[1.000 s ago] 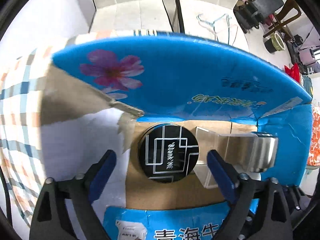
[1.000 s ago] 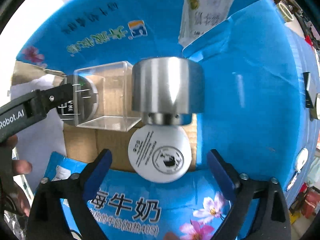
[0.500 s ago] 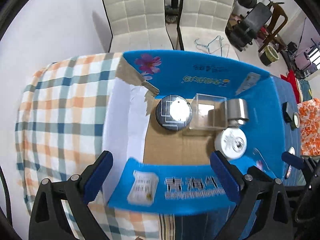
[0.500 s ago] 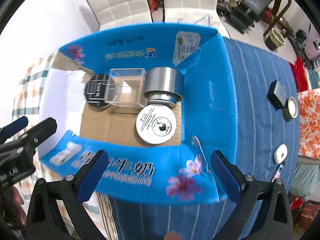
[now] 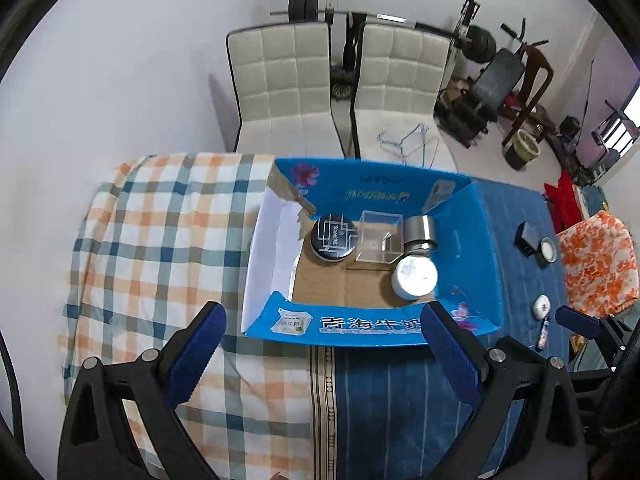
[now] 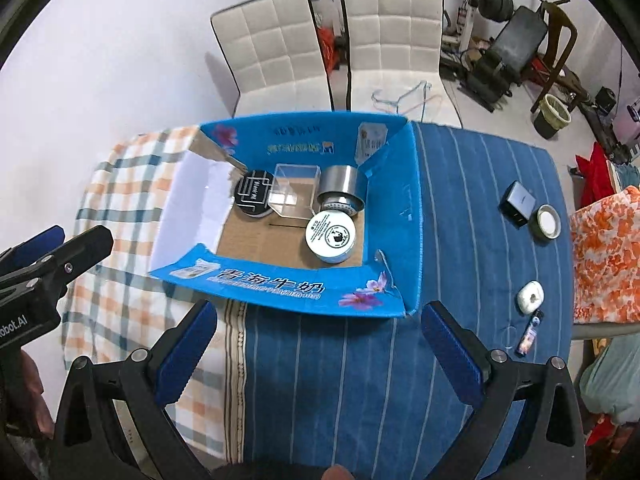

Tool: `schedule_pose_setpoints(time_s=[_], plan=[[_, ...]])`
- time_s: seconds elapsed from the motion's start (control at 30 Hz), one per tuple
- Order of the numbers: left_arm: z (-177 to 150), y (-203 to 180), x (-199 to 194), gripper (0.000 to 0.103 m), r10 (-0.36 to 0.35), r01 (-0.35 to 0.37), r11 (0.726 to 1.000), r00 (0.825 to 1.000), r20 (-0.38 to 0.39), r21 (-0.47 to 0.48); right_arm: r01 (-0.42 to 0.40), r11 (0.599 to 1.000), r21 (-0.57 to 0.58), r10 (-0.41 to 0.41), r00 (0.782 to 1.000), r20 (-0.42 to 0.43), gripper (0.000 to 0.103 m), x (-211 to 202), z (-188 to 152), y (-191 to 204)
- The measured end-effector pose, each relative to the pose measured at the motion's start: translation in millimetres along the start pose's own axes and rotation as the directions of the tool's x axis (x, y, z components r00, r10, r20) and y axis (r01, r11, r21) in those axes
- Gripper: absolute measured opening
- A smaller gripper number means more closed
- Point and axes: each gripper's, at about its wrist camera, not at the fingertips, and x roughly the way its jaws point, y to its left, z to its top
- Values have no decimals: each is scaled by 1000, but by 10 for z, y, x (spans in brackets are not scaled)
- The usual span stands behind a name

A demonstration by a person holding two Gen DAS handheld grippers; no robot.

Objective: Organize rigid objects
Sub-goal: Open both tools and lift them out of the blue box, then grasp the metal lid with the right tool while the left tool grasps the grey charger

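Note:
An open blue cardboard box (image 5: 372, 326) (image 6: 280, 284) sits mid-table. Inside, along its far wall, stand a black round tin (image 5: 333, 236) (image 6: 254, 192), a clear plastic cube (image 5: 378, 236) (image 6: 294, 190) and a silver metal cylinder (image 5: 420, 230) (image 6: 340, 184). A white round jar (image 5: 414, 276) (image 6: 330, 236) rests in front of the cylinder. My left gripper (image 5: 322, 354) hangs open and empty, high above the box's near side. My right gripper (image 6: 318, 352) is open and empty too, above the blue cloth. The left gripper's fingers (image 6: 52, 256) show at the right wrist view's left edge.
On the blue striped cloth right of the box lie a black box (image 6: 518, 202), a round tin (image 6: 547, 220), a white oval case (image 6: 531, 297) and a small dark stick (image 6: 530, 332). Two white chairs (image 6: 332, 48) stand behind the table. A checked cloth (image 5: 160, 240) covers the left.
Both grippers have pulled far up and back out of the box. The black tin, cube, cylinder and white jar stay where they were, now seen small from above.

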Motion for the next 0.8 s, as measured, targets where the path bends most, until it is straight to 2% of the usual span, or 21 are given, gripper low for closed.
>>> schedule_pose_setpoints(time_s=[0.1, 0.3, 0.53, 0.63, 0.8], plan=[[-63, -53, -244, 100, -11, 10, 1000, 999, 36, 5, -6, 1000, -5, 7, 999, 36, 103, -271, -57, -19], [-161, -182, -496, 100, -21, 19, 1000, 998, 66, 25, -23, 1000, -13, 25, 993, 111, 103, -755, -146, -76], [-214, -443, -572, 100, -21, 16, 998, 997, 74, 64, -73, 997, 23, 69, 988, 136, 103, -882, -184, -255], [-199, -593, -482, 100, -29, 24, 997, 997, 66, 69, -81, 992, 97, 68, 990, 124, 103, -806, -193, -567], [-99, -1140, -193, 100, -56, 51, 992, 998, 42, 118, -24, 959, 282, 4, 997, 71, 103, -592, -264, -1514]])
